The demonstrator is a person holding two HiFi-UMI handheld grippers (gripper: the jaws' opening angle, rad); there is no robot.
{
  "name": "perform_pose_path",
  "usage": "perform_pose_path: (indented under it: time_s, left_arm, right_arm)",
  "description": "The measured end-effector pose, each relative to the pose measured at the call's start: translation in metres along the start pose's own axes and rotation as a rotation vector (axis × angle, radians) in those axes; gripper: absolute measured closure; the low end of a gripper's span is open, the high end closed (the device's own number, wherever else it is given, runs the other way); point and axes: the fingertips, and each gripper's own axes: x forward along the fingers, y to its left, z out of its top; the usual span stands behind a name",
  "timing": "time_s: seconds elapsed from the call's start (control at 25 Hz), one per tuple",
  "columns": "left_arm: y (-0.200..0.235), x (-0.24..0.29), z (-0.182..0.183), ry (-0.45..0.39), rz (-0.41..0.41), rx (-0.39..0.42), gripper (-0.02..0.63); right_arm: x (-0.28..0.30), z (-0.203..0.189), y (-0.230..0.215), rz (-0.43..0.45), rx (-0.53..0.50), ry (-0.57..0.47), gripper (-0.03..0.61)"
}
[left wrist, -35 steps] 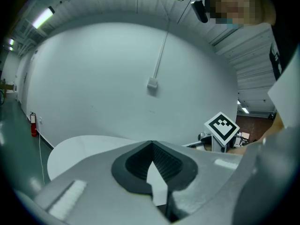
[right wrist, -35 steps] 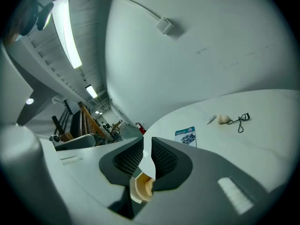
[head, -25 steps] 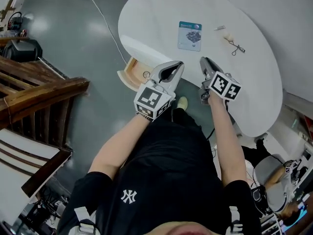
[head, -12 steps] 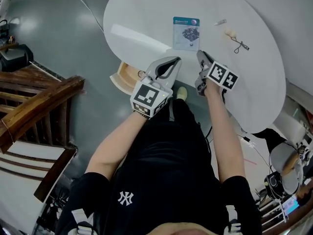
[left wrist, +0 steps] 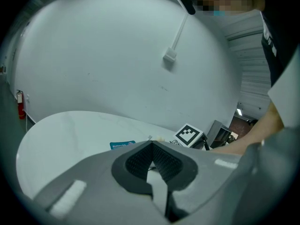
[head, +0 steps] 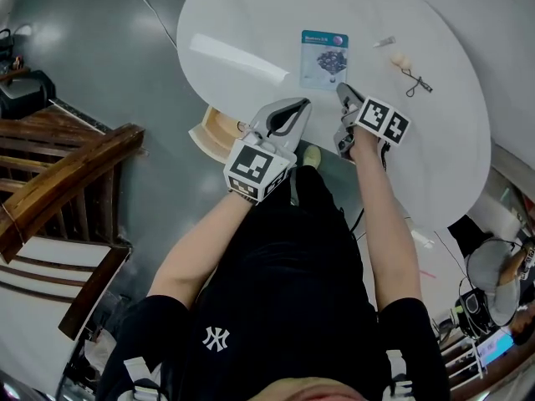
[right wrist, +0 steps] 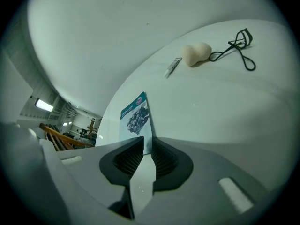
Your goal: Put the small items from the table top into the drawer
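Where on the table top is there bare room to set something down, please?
Free: the broad left part of the table, left of the blue card, and the right part past the eyelash curler. Crowded: the strip from card to curler, with the small stick and beige sponge.

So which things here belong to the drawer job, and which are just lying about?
Job: blue card packet, small silver tube, beige sponge and eyelash curler, all on the white table; open drawer.
Lying about: wooden bench and dark case, off to the left.
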Motion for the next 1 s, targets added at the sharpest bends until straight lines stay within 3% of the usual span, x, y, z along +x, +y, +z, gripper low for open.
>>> perform_pose_path:
  time_s: [0.2, 0.6, 1.0]
  left_arm:
    - [0.002, -0.003, 0.0, -0.003, 0.01, -0.002, 0.614]
    - [-0.009, -0.026, -0.007, -0.035, 0.062, -0.03, 0.614]
    - [-0.033, -0.071, -0.019, -0.127, 0.177, -0.062, 0.614]
  right_arm:
    - [0.003, -0.002, -0.002, 0.004, 0.012, 0.018, 0.554]
    - [-0.022, -0.016, 0.026, 0.162, 0.071, -0.018, 0.552]
    - [-0.054, -0.049, 0.069, 0.304, -0.02, 0.016, 0.552]
